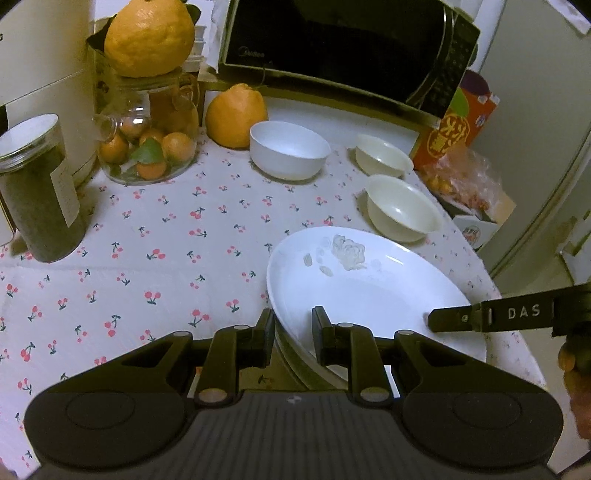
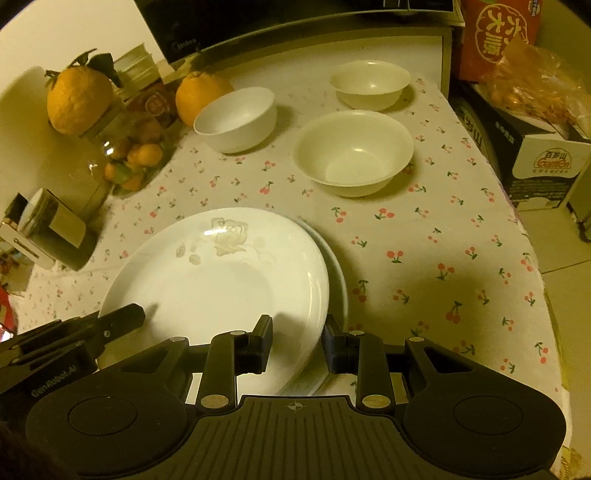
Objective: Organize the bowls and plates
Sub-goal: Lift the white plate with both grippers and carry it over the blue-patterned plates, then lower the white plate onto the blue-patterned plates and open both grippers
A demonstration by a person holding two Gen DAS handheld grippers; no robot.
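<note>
A white plate [image 1: 369,291] with a faint rose print is held tilted over a second plate [image 2: 338,280] on the cherry-print tablecloth. My left gripper [image 1: 293,334] straddles its near-left rim, jaws partly closed on it. My right gripper [image 2: 297,345] straddles its right rim and also shows in the left wrist view [image 1: 443,319]. A white bowl [image 1: 288,149] stands at the back middle, and two cream bowls [image 1: 382,155] [image 1: 402,206] stand at the right. They also show in the right wrist view: the white bowl [image 2: 236,120], and the cream bowls [image 2: 369,85] [image 2: 354,151].
A microwave [image 1: 332,48] stands at the back. A large citrus fruit [image 1: 236,114], a glass jar of small oranges [image 1: 147,140] topped by another citrus fruit [image 1: 147,35], and a dark canister [image 1: 38,188] stand at the left. Boxes and a bag [image 1: 458,173] sit beyond the table's right edge.
</note>
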